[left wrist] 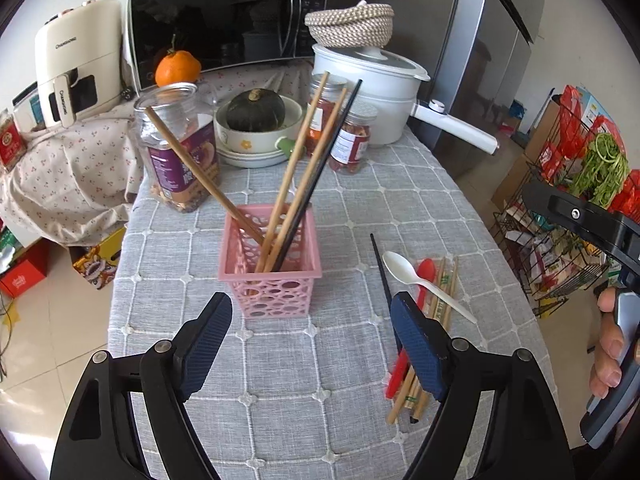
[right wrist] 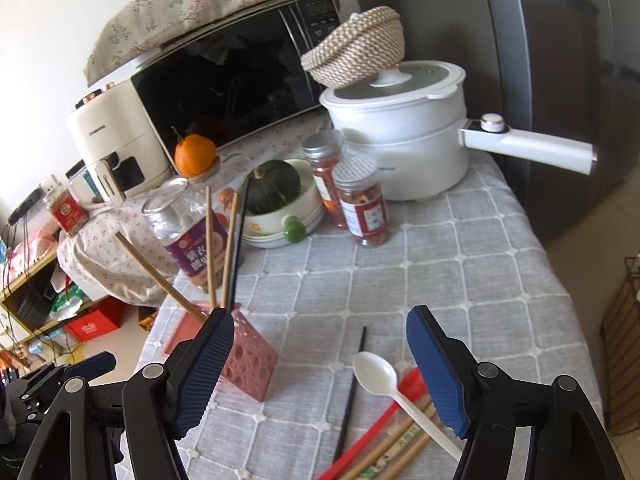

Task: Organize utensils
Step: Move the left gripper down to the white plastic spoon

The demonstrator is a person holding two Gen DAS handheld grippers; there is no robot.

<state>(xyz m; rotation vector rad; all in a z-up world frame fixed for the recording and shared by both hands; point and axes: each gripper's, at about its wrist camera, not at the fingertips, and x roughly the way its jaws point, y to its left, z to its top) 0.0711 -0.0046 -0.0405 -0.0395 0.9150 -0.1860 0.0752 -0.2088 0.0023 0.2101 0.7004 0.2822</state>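
Note:
A pink perforated basket (left wrist: 270,276) stands on the grey checked tablecloth (left wrist: 352,208) and holds several chopsticks (left wrist: 298,176), wooden and one black. It also shows in the right wrist view (right wrist: 248,364). To its right lie a white plastic spoon (left wrist: 420,280), a red spoon (left wrist: 425,270), a black chopstick (left wrist: 382,272) and several wooden chopsticks (left wrist: 442,300). My left gripper (left wrist: 312,344) is open and empty, just in front of the basket. My right gripper (right wrist: 320,364) is open and empty above the loose pile: white spoon (right wrist: 378,376), red spoon (right wrist: 372,436), black chopstick (right wrist: 352,392).
Behind the basket stand a clear jar (left wrist: 176,148), a bowl with a dark squash (left wrist: 256,120), two red-filled jars (left wrist: 352,140), a white pot (left wrist: 376,92) with a long handle, and a microwave (left wrist: 224,24). A wire rack with groceries (left wrist: 568,184) stands right of the table.

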